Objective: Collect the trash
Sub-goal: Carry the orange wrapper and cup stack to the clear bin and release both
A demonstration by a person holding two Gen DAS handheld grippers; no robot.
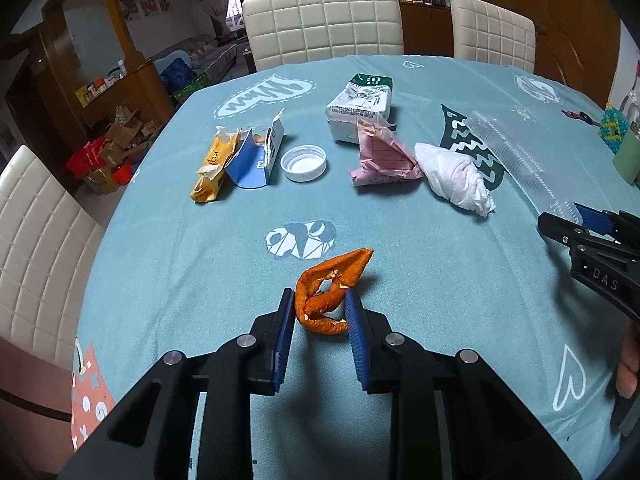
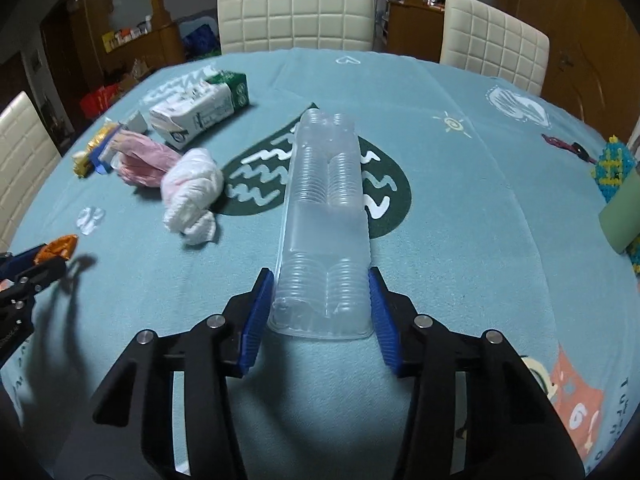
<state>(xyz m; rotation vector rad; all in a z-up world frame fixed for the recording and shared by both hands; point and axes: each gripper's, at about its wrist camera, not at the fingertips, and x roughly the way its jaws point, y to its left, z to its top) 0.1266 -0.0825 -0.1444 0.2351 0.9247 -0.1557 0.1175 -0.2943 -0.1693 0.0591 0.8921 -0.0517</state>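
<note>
A curled orange peel [image 1: 332, 276] lies on the teal tablecloth [image 1: 192, 264], and my left gripper [image 1: 320, 294] is shut on it, a blue pad against each side. A long clear plastic tray [image 2: 326, 200] stretches away from my right gripper [image 2: 320, 273], whose blue pads press on both flanks of its near end. In the right wrist view the peel [image 2: 60, 245] shows at the far left edge. In the left wrist view the tray [image 1: 516, 152] runs along the right side.
More litter lies at the far side: a white tissue wad [image 1: 452, 176], pink paper [image 1: 384, 152], a white cap [image 1: 303, 163], a torn blue carton [image 1: 256, 156], a yellow wrapper [image 1: 212, 168], a tissue pack [image 1: 360, 108]. A green cup [image 2: 620, 216] stands at the right edge. Cream chairs [image 1: 324, 20] ring the table.
</note>
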